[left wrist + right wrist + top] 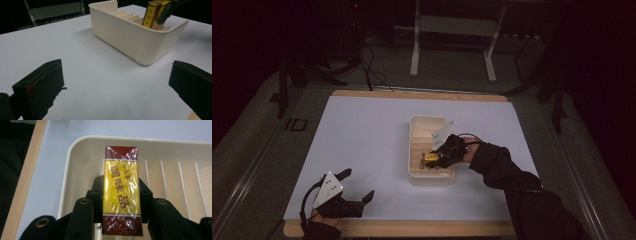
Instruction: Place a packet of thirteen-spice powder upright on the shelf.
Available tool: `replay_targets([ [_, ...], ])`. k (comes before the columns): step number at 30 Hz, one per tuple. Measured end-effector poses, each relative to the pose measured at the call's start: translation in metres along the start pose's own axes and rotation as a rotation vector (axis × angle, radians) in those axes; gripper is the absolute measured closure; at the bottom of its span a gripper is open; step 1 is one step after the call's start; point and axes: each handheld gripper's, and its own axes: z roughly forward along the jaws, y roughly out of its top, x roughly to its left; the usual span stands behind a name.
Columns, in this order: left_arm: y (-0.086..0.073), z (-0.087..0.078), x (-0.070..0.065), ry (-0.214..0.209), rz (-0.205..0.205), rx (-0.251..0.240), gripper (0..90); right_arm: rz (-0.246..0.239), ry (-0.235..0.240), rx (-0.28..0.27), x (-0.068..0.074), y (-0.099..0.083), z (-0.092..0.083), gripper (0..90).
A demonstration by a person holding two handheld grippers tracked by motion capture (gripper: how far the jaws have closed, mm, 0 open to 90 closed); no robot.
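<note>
A yellow and dark red box (pixel 121 192) wrapped in clear film sits clamped in my right gripper (pixel 121 192), whose jaws press on its two long sides. In the high view that box (pixel 430 159) hangs over the near end of a cream slotted tray (pixel 419 125), and the right gripper (pixel 438 159) reaches in from the right. From the left gripper view the box (pixel 152 13) stands upright above the tray wall (pixel 130 37). My left gripper (pixel 357 186) rests open near the table's front left, its jaws wide apart over bare white surface.
The tray has several thin dividers (pixel 180 182) forming narrow slots. A white sheet (pixel 362 140) covers the table, with a wooden edge (pixel 412 229) along the front. A metal frame (pixel 452 30) stands on the floor beyond the table.
</note>
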Motion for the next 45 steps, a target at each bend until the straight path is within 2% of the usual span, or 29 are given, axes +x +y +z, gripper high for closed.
replay_targets([
  [3, 0.0, 0.0, 0.0, 0.001, 0.0, -0.002, 0.0, 0.0, 0.0, 0.022, 0.001, 0.002, 0.0, 64.9],
  [4, 0.0, -0.001, 0.0, 0.002, -0.003, -0.006, 0.0, 0.007, 0.006, 0.03, 0.001, 0.003, 0.001, 58.7],
  [6, 0.0, -0.001, 0.0, 0.003, -0.003, -0.008, 0.0, -0.012, -0.007, 0.051, 0.002, 0.001, 0.004, 51.4],
  [7, 0.0, -0.001, 0.0, 0.002, -0.003, -0.007, 0.0, -0.006, -0.007, 0.054, 0.002, 0.001, 0.004, 50.3],
  [12, 0.0, -0.001, 0.0, 0.001, -0.002, -0.006, 0.0, 0.012, -0.016, 0.022, 0.001, 0.001, -0.005, 46.7],
  [19, 0.0, 0.0, 0.0, 0.001, -0.001, -0.004, 0.0, 0.049, -0.066, -0.029, 0.0, 0.001, -0.027, 37.9],
  [22, 0.0, 0.0, 0.0, 0.001, 0.001, -0.001, 0.0, 0.086, -0.088, -0.048, 0.0, -0.002, -0.034, 30.0],
  [24, 0.0, -0.001, 0.0, 0.002, 0.001, 0.0, 0.0, 0.122, -0.107, -0.069, -0.001, -0.006, -0.039, 21.5],
  [26, 0.0, 0.0, 0.0, 0.001, -0.002, 0.0, 0.0, 0.163, -0.127, -0.095, -0.001, -0.011, -0.044, 13.8],
  [32, 0.0, 0.0, 0.0, 0.001, -0.001, 0.0, 0.0, 0.229, -0.206, -0.163, 0.002, -0.023, -0.063, 13.5],
  [33, 0.0, 0.0, 0.0, 0.001, -0.001, 0.0, 0.0, 0.229, -0.206, -0.163, 0.002, -0.023, -0.063, 13.5],
  [35, 0.0, -0.001, 0.0, 0.002, -0.005, 0.0, 0.0, 0.292, -0.259, -0.222, 0.003, -0.031, -0.076, 13.7],
  [36, 0.0, 0.0, 0.0, 0.002, -0.004, 0.001, 0.0, 0.31, -0.282, -0.233, 0.004, -0.034, -0.079, 13.8],
  [40, 0.0, 0.0, 0.0, 0.001, -0.005, 0.0, 0.0, 0.375, -0.361, -0.248, 0.008, -0.045, -0.091, 13.9],
  [45, 0.0, -0.001, 0.0, 0.002, -0.007, 0.0, 0.0, 0.42, -0.441, -0.249, 0.016, -0.061, -0.1, 13.9],
])
